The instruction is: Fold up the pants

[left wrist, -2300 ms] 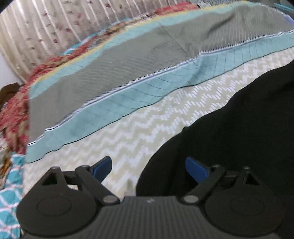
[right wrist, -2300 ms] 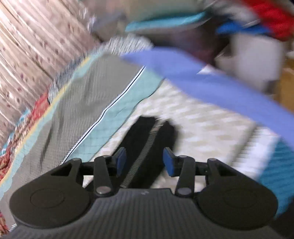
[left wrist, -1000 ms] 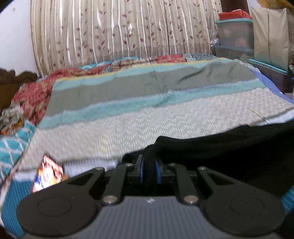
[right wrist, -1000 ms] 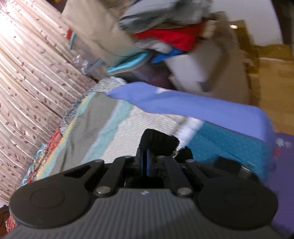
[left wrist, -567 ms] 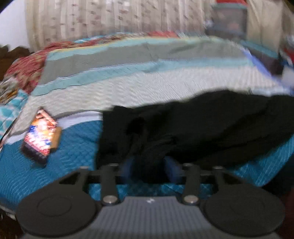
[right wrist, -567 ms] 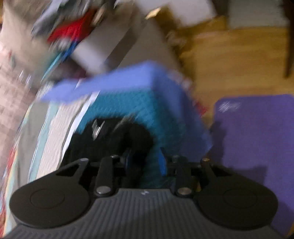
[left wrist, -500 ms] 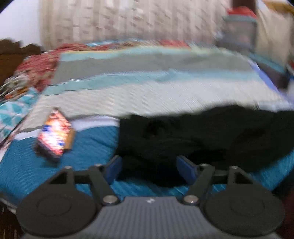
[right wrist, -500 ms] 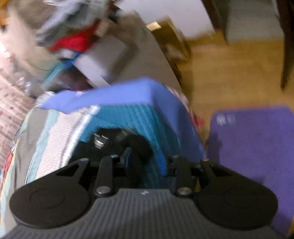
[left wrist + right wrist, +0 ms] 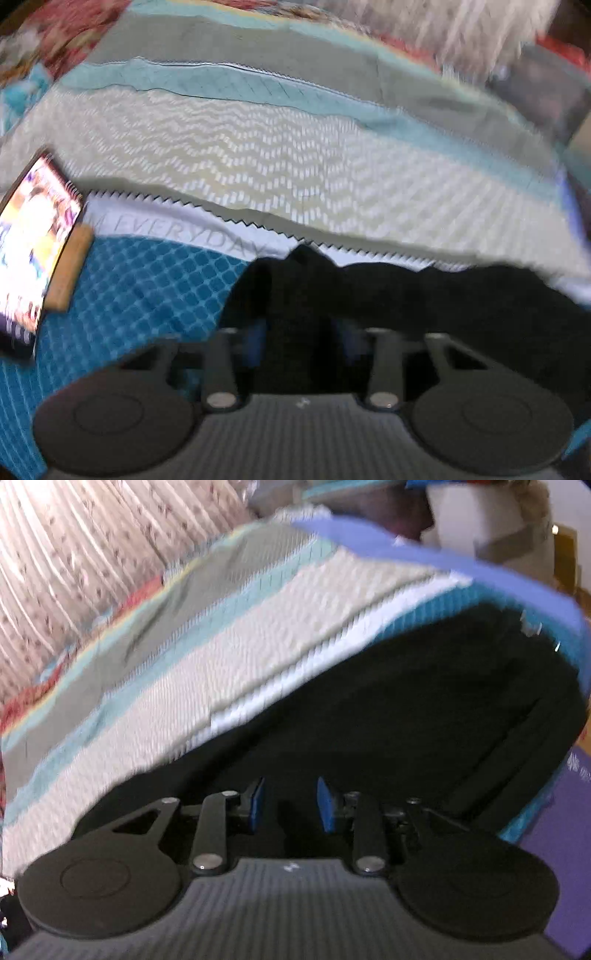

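Black pants [image 9: 424, 709] lay spread, not yet neatly folded, on the bed's [image 9: 295, 155] teal near edge. Left gripper [image 9: 300, 341] and right gripper [image 9: 289, 805] hovered over them, fingers parted, grasping nothing.

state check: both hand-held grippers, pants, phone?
left hand-held gripper: open, black fabric between its fingers
right hand-held gripper: open, over the pants
pants: spread out on the bed, near its edge
phone: screen lit, lying on the bed
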`<state>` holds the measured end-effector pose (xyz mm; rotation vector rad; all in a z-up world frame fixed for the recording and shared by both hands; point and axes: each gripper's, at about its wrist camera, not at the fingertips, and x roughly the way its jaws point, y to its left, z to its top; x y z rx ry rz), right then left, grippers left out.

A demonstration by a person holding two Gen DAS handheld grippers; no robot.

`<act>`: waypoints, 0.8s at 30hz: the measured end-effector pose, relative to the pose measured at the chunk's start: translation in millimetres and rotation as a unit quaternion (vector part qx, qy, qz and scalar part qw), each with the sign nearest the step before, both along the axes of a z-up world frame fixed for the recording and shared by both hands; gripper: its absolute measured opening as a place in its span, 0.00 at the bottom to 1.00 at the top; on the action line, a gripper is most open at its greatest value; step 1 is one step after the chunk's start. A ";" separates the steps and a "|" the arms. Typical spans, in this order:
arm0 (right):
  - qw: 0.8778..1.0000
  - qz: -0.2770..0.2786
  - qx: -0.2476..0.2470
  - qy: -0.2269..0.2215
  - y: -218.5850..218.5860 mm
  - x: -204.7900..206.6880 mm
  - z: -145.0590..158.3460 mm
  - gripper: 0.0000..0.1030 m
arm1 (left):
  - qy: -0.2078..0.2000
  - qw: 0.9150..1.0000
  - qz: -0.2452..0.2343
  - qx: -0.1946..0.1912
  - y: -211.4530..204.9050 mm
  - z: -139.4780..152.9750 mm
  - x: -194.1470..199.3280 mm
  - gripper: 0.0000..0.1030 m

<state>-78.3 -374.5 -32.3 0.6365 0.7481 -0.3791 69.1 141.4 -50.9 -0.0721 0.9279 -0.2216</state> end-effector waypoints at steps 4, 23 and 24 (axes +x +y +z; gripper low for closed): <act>1.000 -0.016 0.008 0.013 2.7 3.3 -5.3 0.31 | -0.157 0.981 0.056 0.102 -6.3 26.8 -26.8 0.17; 0.947 0.320 0.024 -0.036 149.8 60.1 23.7 0.33 | -0.135 0.990 -0.048 -0.009 -59.4 49.6 -70.5 0.23; 0.938 0.345 0.019 -0.024 164.1 64.9 17.6 0.33 | -0.124 0.990 -0.062 0.002 -71.6 40.6 -71.7 0.24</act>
